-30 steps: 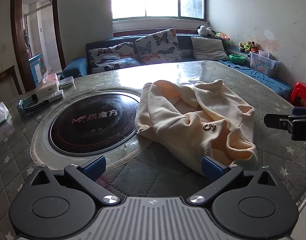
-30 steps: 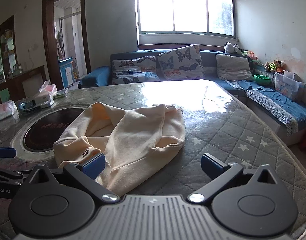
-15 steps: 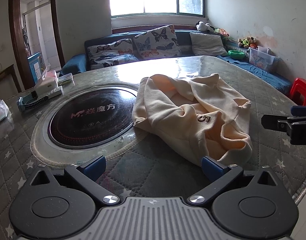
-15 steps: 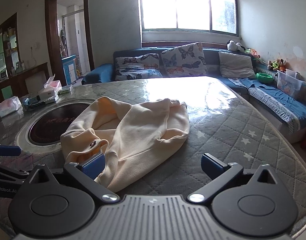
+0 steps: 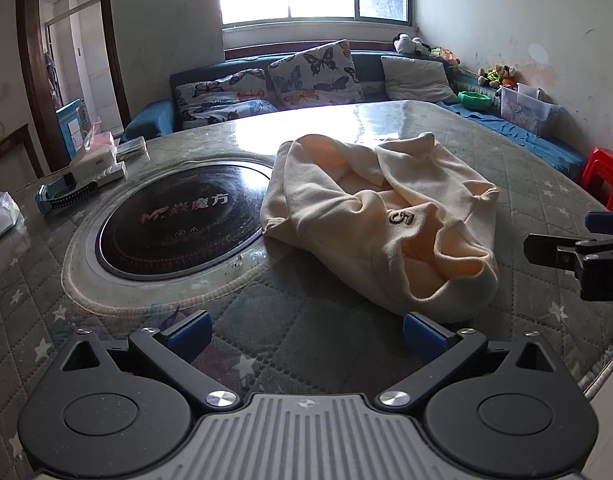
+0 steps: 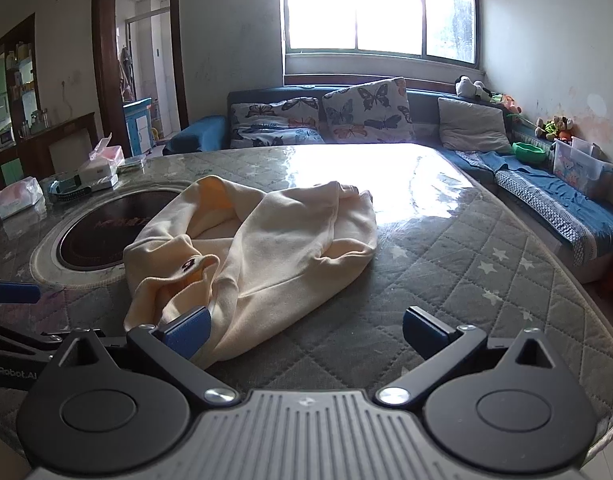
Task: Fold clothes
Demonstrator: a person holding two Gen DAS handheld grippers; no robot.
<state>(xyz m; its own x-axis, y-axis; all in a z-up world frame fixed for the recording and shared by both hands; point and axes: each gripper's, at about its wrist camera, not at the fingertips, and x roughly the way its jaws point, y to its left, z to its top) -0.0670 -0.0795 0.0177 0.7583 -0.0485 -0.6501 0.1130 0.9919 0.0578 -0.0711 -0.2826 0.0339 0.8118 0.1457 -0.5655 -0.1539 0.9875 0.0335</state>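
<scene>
Garment [image 5: 382, 220]: one cream piece, crumpled, lying on the quilted table [image 5: 546, 200] just right of the round black cooktop [image 5: 174, 220]. My left gripper [image 5: 304, 330] has fingers spread wide, nothing between them, its right pad just short of the garment's near edge. My right gripper [image 6: 304, 330] is likewise spread and holding nothing, its left pad in front of the near edge; contact unclear. Grippers: two. Garments: one.

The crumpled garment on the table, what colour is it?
Pale cream-yellow garment, clearest in the left wrist view.
</scene>
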